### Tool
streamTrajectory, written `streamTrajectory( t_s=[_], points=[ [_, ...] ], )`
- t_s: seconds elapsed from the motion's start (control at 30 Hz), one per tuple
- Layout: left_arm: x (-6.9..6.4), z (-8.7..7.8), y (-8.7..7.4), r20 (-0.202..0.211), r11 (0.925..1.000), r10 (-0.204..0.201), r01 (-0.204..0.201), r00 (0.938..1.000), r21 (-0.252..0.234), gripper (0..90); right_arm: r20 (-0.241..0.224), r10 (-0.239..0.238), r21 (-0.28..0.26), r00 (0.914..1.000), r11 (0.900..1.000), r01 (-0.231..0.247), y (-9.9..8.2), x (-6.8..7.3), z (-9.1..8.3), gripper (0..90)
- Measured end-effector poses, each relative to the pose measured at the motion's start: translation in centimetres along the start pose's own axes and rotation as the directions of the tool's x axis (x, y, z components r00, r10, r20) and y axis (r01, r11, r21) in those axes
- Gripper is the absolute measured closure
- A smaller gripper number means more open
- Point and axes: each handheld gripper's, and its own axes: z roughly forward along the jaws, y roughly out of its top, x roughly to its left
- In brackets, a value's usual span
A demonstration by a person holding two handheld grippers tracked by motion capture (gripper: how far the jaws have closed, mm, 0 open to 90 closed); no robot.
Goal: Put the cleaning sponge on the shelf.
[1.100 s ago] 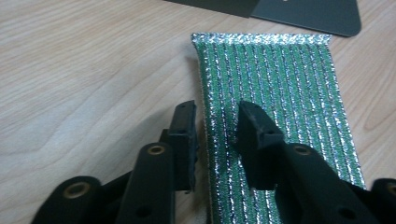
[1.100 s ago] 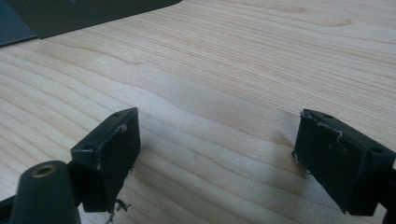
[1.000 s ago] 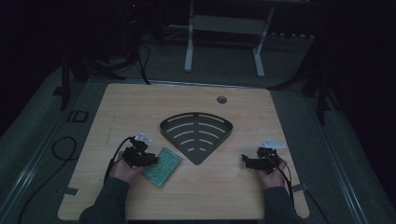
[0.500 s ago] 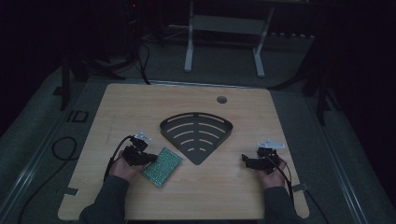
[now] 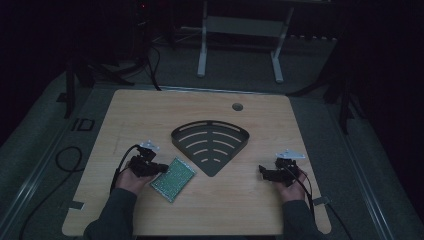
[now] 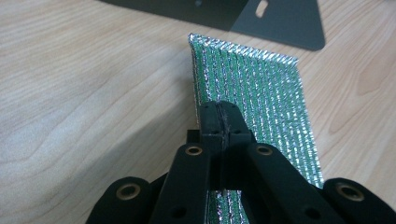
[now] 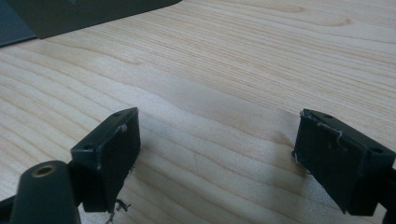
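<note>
Jaws of the left gripper (image 6: pixel 219 121) have just closed, clamped on the near edge of a green, silver-threaded scouring pad (image 6: pixel 266 98) lying flat ahead of it; the right gripper (image 7: pixel 215 154) stands apart over bare wooden table (image 7: pixel 243 60).

Left tongs (image 5: pixel 161 168) closed at the edge of the green pad (image 5: pixel 173 179); right tongs (image 5: pixel 262 172) clear of all items.

The wooden tabletop (image 5: pixel 150 115) occupies the centre of the frame, in dim light. A black fan-shaped slotted plate (image 5: pixel 211 142) lies at its middle, point toward the lower edge of the frame. The green pad lies flat at lower left of the plate, near it but apart. The left tongs, lower left, have just been closing and meet the pad's left edge. The right tongs, lower right, hang over bare wood, well apart from the plate. A round hole (image 5: pixel 237 106) sits in the upper right of the tabletop. A white stand (image 5: pixel 240 27) occupies the floor beyond.
</note>
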Motion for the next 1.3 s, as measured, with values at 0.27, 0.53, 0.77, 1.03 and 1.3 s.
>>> streamTrajectory(
  t_s=[0.27, 0.53, 0.77, 1.03, 1.3],
  points=[
    [-0.2, -0.7, 0.5, 0.014, 0.9997, 0.002, -0.002, 0.9999, -0.023, 90.0, 0.0, 0.0, 0.0, 1.0, 1.0, 0.0, 0.0, 0.0, 0.0, 13.9],
    [-0.3, -1.4, 0.8, 0.017, 0.9991, 0.009, -0.008, 0.9998, -0.041, 90.0, 0.0, 0.0, -0.001, 1.0, 1.0, 0.0, 0.0, 0.0, 0.0, 13.9],
    [-0.3, -1.7, 1.0, 0.023, 0.9986, 0.012, -0.011, 0.9997, -0.051, 90.0, 0.0, 0.0, 0.0, 1.0, 1.0, 0.0, 0.0, 0.0, 0.0, 13.9],
    [-0.4, -2.1, 1.6, 0.032, 0.9977, 0.026, -0.024, 0.9991, -0.064, 90.0, 0.0, 0.001, -0.001, 1.0, 1.0, -0.001, 0.0, 0.0, 0.0, 13.9],
    [-0.7, -2.5, 2.6, 0.03, 0.9962, 0.041, -0.038, 0.9987, -0.079, 90.0, 0.0, 0.002, 0.0, 1.0, 1.0, -0.002, 0.0, 0.0, 0.0, 13.9]
  ],
)
